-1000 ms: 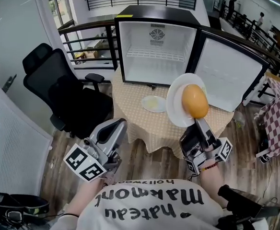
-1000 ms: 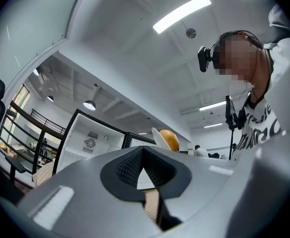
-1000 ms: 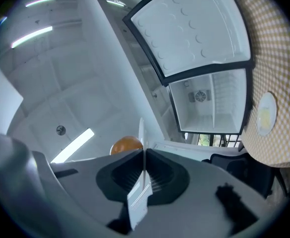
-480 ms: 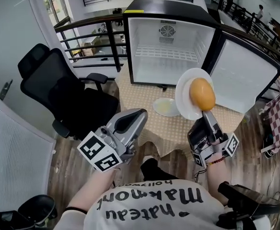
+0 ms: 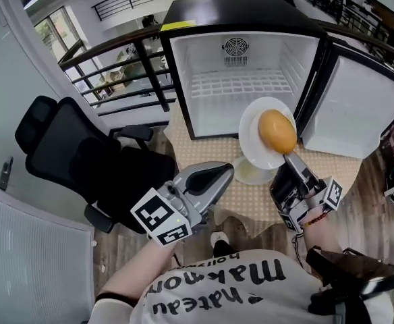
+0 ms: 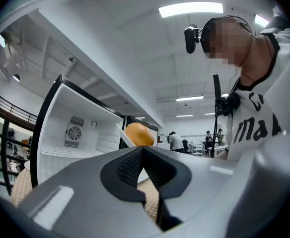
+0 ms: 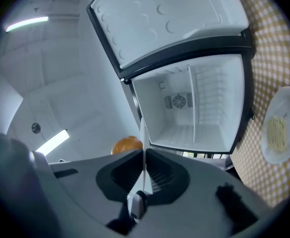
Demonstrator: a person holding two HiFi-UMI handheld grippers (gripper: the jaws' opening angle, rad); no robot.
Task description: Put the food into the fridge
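Fridge (image 5: 204, 79), door open, standing on the table (image 5: 345, 171). My left gripper (image 5: 224, 174): jaws together, gripping nothing. My right gripper (image 5: 288, 157): clamped on the rim of a plate (image 5: 254, 140) carrying the orange food (image 5: 276, 131), in front of the fridge opening.

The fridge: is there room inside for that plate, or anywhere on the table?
The fridge is bare: free room on its wire shelf and on the floor below it. On the table, bare cloth lies before the open door; the middle is crowded by a second plate under the plate in the right tongs.
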